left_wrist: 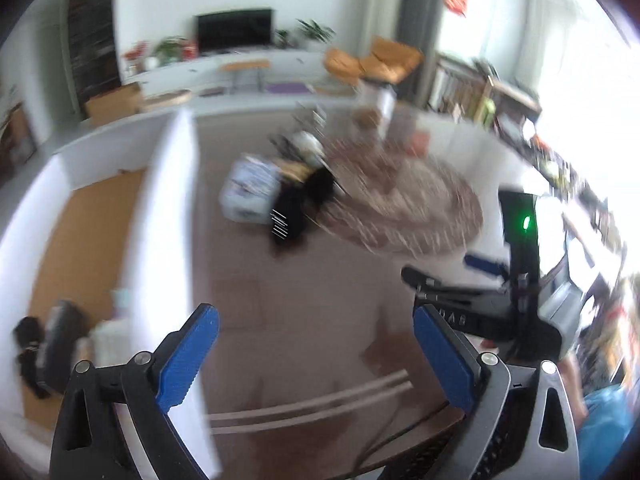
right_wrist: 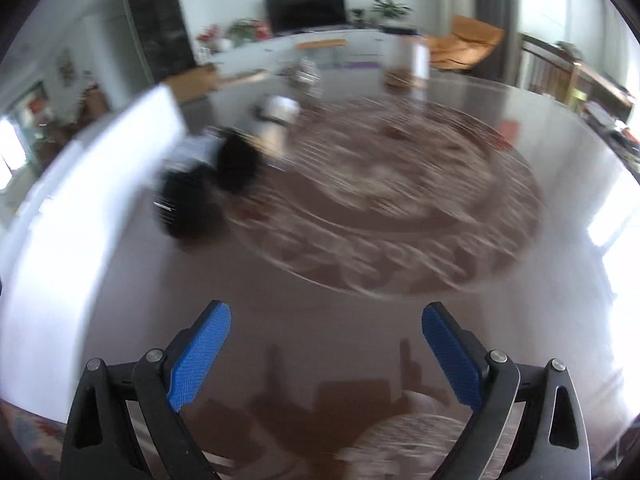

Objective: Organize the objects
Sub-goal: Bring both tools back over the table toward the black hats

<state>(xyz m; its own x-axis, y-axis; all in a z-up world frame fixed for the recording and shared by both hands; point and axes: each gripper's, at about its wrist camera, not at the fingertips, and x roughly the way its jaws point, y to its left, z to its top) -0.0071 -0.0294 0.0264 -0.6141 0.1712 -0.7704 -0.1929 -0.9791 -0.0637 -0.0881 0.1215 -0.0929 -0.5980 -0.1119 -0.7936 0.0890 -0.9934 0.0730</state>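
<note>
Both views are motion-blurred. A cluster of objects sits on the brown table: a black pouch-like item (left_wrist: 298,204), a pale blue-white packet (left_wrist: 250,192) and a white round item (left_wrist: 308,144). The same black items (right_wrist: 212,184) and white item (right_wrist: 278,114) show in the right wrist view. My left gripper (left_wrist: 316,344) is open and empty, well short of the cluster. My right gripper (right_wrist: 326,344) is open and empty over bare table; its body also shows in the left wrist view (left_wrist: 500,300) at the right.
A white open box (left_wrist: 168,216) with a cardboard floor stands left of the table and holds dark items (left_wrist: 44,348). A round patterned turntable (right_wrist: 400,200) fills the table's middle. A clear canister (right_wrist: 408,62) stands at the far edge.
</note>
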